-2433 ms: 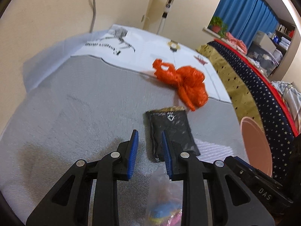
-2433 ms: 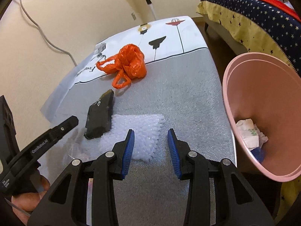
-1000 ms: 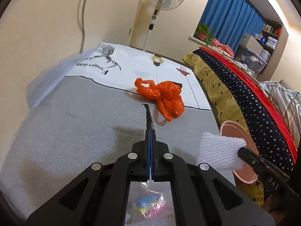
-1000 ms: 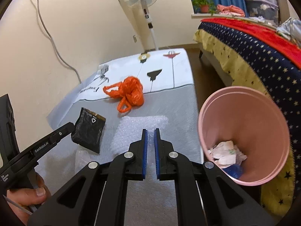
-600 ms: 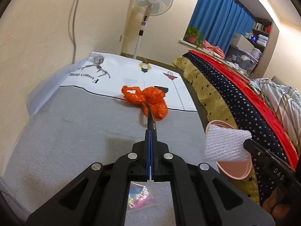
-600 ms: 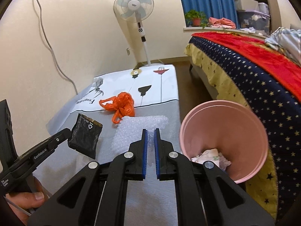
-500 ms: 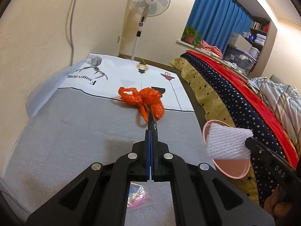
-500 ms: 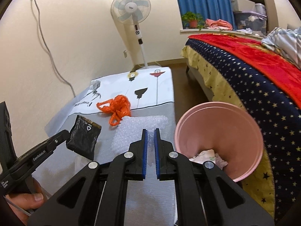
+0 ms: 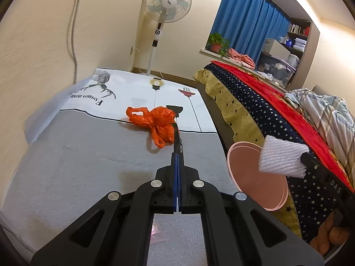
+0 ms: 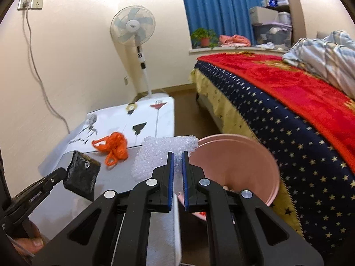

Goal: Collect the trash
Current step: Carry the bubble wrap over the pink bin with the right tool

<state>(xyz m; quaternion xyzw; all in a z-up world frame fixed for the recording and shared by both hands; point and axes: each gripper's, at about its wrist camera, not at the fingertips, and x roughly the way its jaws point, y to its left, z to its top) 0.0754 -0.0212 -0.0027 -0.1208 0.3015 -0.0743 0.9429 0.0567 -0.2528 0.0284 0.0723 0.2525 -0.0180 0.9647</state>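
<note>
My left gripper is shut on a flat black packet, seen edge-on here and face-on in the right wrist view, held above the table. My right gripper is shut on a white bubble-wrap sheet, which also shows in the left wrist view held over the pink bin. The bin's mouth lies just right of the sheet. An orange plastic bag lies crumpled on the table; it also shows in the right wrist view.
A small clear bag with pink contents lies on the table under my left gripper. A bed with a starred blanket runs along the right. A standing fan stands past the table's far end. A wall borders the table's left.
Both grippers closed on their items and lifted them off the table. Over the last half second both rose further, and the bubble wrap moved right toward the pink bin.
</note>
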